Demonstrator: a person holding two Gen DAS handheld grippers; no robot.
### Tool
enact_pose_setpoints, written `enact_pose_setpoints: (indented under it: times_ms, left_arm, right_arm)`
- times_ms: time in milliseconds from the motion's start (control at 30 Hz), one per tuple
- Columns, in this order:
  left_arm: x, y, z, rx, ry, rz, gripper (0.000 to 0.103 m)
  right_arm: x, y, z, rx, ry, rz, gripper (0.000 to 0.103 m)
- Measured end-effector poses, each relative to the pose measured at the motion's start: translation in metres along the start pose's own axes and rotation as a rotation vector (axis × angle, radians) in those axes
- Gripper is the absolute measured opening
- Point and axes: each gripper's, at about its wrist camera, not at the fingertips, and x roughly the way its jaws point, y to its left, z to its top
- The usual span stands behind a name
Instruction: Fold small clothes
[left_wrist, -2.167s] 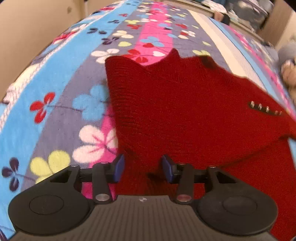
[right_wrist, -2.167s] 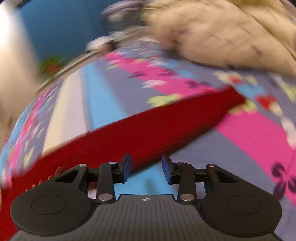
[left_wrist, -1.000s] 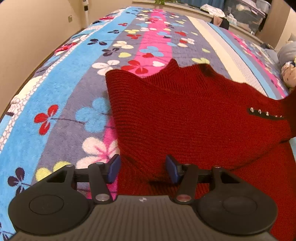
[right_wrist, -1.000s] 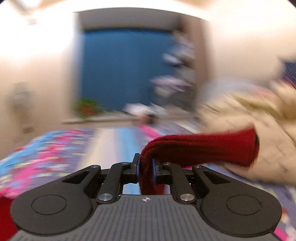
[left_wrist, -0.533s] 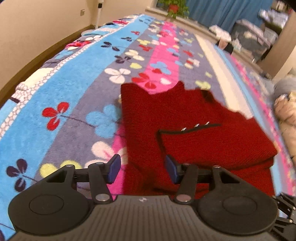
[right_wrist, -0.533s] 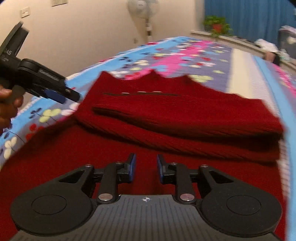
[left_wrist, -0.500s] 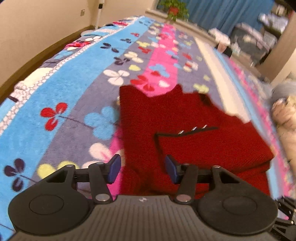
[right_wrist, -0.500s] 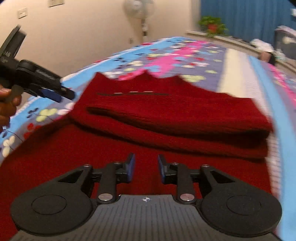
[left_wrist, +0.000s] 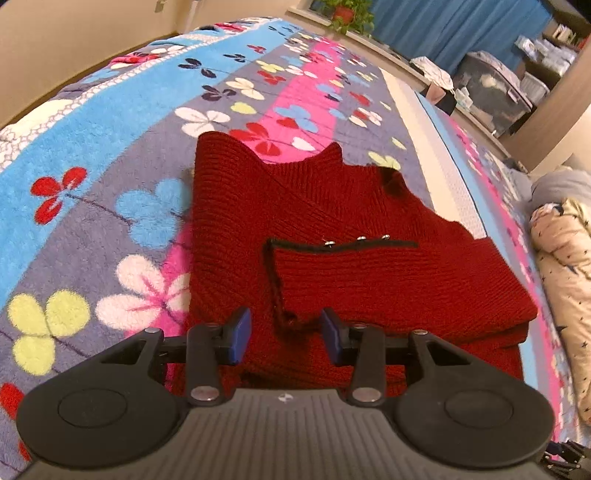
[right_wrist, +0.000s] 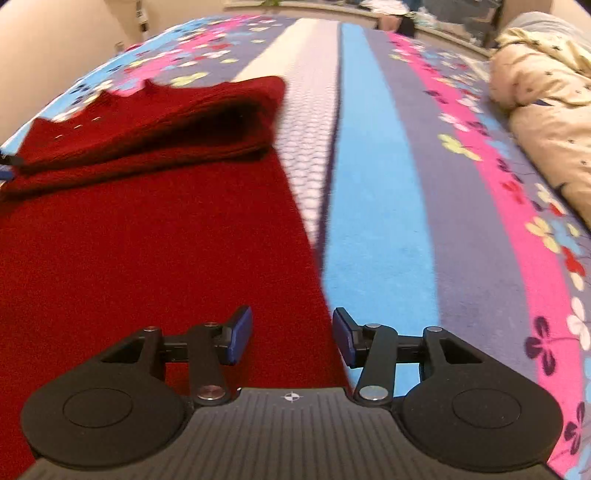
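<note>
Since the right gripper (right_wrist: 291, 334) straddles the sweater's (left_wrist: 332, 229) near hem edge on the bed (right_wrist: 388, 184), jaws opening and empty, it should pinch just that edge; the left gripper (left_wrist: 284, 334), closing over the cuff without clamping, should do likewise. A second ago the right gripper clamped a sleeve, now folded across.
</note>
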Motion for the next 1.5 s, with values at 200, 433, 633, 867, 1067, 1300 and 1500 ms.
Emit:
enact_pose_setpoints:
  times_ms: [200,433,633,867,1067,1300,1500]
  left_arm:
    - [0.005,-0.002,-0.003,0.024,0.003,0.009,0.05]
    - [0.015,-0.003,0.0,-0.005,-0.017,-0.007,0.054]
    - [0.013,-0.012,0.001,0.05,-0.068,0.066,0.005]
    - [-0.031,0.004,0.016,-0.004,-0.242,0.171,0.001]
    - [-0.033,0.001,0.01,0.026,-0.269,0.215,0.008]
    - [0.002,-0.019,-0.014,0.215,-0.121,0.166,0.015]
    - [-0.052,-0.026,-0.036,0.266,-0.179,0.139,0.037]
  right_arm:
    - [0.014,-0.007,-0.006,0.026,0.064,-0.005,0.06]
    - [0.019,-0.008,-0.003,0.05,0.079,-0.007,0.062]
    - [0.019,-0.008,-0.003,0.051,0.079,-0.006,0.062]
    - [0.019,-0.008,-0.003,0.045,0.077,-0.008,0.062]
    - [0.018,-0.008,-0.003,0.049,0.078,-0.009,0.062]
    - [0.016,-0.011,-0.004,0.064,0.079,-0.005,0.062]
    - [0.005,-0.022,-0.011,0.074,0.081,-0.008,0.062]
